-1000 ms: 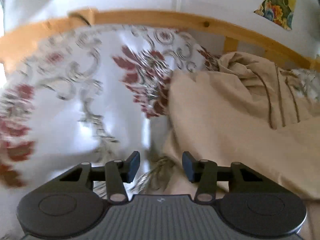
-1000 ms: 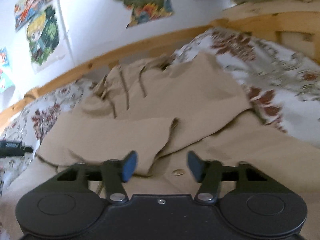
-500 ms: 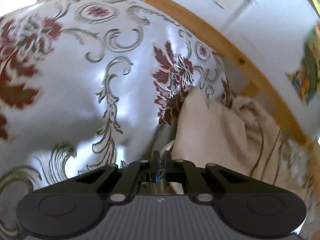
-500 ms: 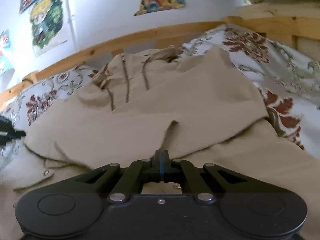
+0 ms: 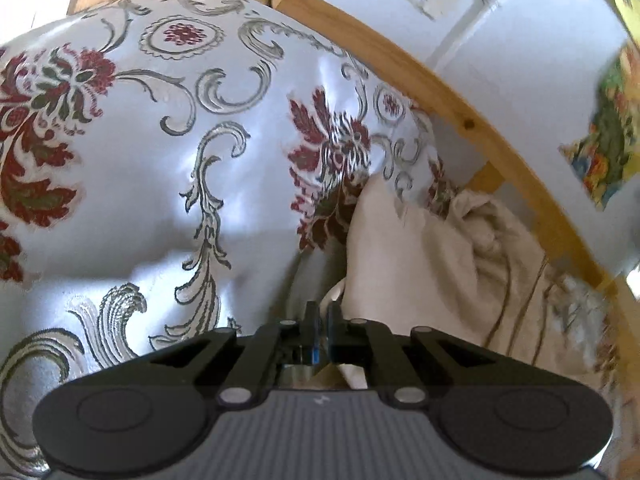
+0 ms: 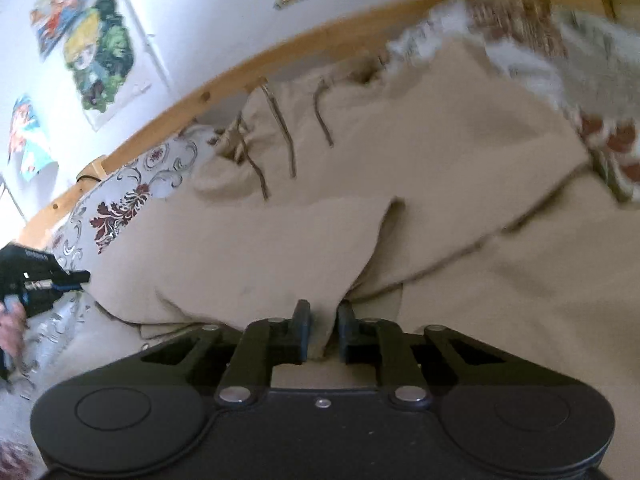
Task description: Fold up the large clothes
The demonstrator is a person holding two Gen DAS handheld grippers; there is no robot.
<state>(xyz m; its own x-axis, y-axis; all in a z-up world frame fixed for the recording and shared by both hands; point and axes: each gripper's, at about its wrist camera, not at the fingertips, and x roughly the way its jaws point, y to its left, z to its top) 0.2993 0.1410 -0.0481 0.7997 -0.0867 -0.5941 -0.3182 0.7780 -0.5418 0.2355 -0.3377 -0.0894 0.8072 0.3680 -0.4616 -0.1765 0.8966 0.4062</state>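
Note:
A large beige hooded garment (image 6: 400, 168) with dark drawstrings lies spread over a floral bedspread (image 5: 140, 168). My right gripper (image 6: 323, 322) is shut on a bunched fold at the garment's near edge, and cloth shows between its fingers. In the left wrist view the garment (image 5: 420, 264) rises as a crumpled heap to the right. My left gripper (image 5: 320, 318) is shut on its edge, with a strip of pale cloth running up from the tips. The left gripper (image 6: 44, 280) also shows at the left edge of the right wrist view, held by a hand (image 6: 12, 320).
A wooden bed rail (image 5: 440, 96) curves along the far side of the bedspread, seen again as the rail (image 6: 224, 80) behind the hood. Colourful posters (image 6: 100, 48) hang on the white wall beyond. The bedspread bulges up left of the garment.
Both grippers have gone from open to shut on the garment's edge. The left gripper has rolled, so the bed rail now runs diagonally. The right gripper has lifted a fold of cloth.

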